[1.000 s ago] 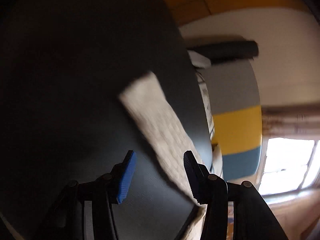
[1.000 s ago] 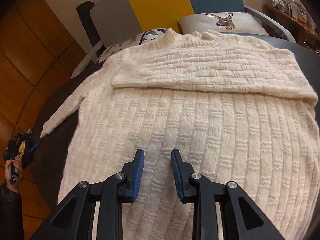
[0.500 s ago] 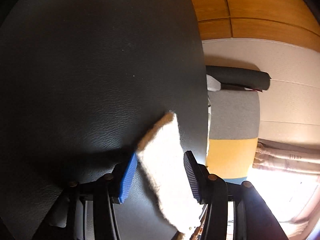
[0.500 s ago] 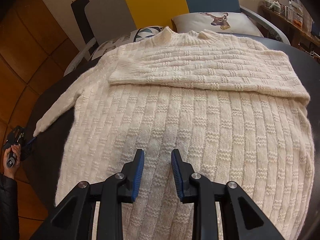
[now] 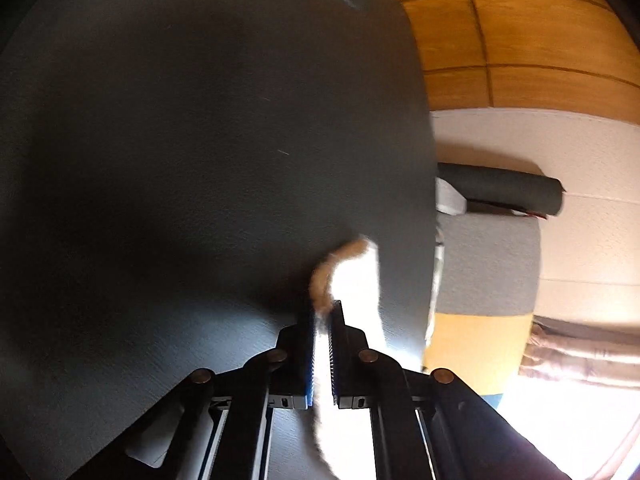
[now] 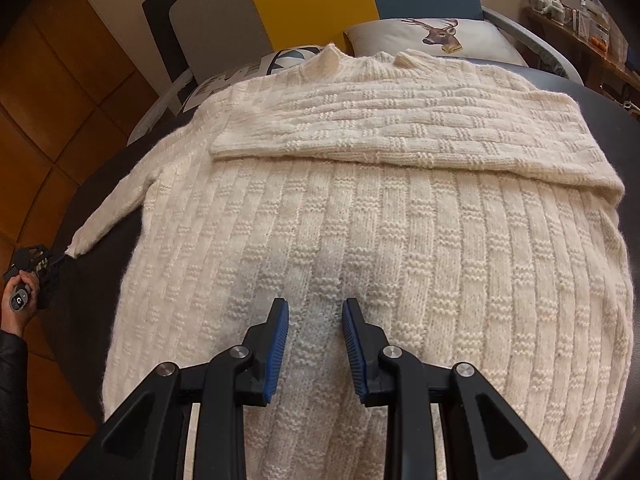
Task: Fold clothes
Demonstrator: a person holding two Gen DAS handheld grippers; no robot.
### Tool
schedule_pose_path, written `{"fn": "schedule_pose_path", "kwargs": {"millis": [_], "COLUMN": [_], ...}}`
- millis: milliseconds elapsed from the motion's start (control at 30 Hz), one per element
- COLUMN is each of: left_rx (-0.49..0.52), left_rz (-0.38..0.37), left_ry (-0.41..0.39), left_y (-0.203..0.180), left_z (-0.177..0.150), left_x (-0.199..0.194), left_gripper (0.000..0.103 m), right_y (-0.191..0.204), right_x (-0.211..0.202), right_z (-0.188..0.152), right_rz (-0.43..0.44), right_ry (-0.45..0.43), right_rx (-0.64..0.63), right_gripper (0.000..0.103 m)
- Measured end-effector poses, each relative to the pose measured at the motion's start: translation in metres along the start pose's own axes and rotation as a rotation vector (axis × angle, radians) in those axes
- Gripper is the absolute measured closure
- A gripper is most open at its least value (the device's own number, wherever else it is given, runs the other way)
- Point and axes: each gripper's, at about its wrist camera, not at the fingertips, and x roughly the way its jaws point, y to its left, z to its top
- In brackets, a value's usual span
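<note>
- Folding is partly shown: the cream knitted sweater (image 6: 360, 208) lies flat on the dark table (image 6: 92, 216), collar at the far edge, hem near, and one sleeve (image 6: 400, 136) already lies crosswise over the chest
- Stretching out to the left over the bare tabletop, the other sleeve (image 6: 116, 212) has its cuff (image 5: 352, 276) clenched between the fingers of the left gripper (image 5: 322, 316), which are pressed together on the knit
- Hovering over the near middle of the sweater's body, the right gripper (image 6: 315, 312) has its fingers parted with nothing between them
- Judging by this, the step in hand is the left sleeve; the next move likely calls for carrying the cuff rightward across the chest and laying it flat over the other sleeve, without dragging the shoulder out of line
- Holding the body still with the right gripper may help
</note>
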Motion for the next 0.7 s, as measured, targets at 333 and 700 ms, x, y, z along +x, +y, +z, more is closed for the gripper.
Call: {"fn": "schedule_pose_path", "kwargs": {"millis": [333,700], "left_rx": [0.206,0.418], "left_rz": [-0.166,-0.204], "left_ry": [0.164,0.377], "left_y": [-0.106,-0.205], "left_z": [-0.089,-0.230], "left_x": [0.028,0.094], "left_gripper": [0.097,0.097], "right_y": [-0.014,-0.064], "right_x": [-0.013,-0.047], "right_z": [-0.001,-0.006], "right_rz": [0.014,0.001], "right_ry": [-0.026,-0.094], "right_rx": [0.034,0.128], "right_gripper": [0.075,0.075]}}
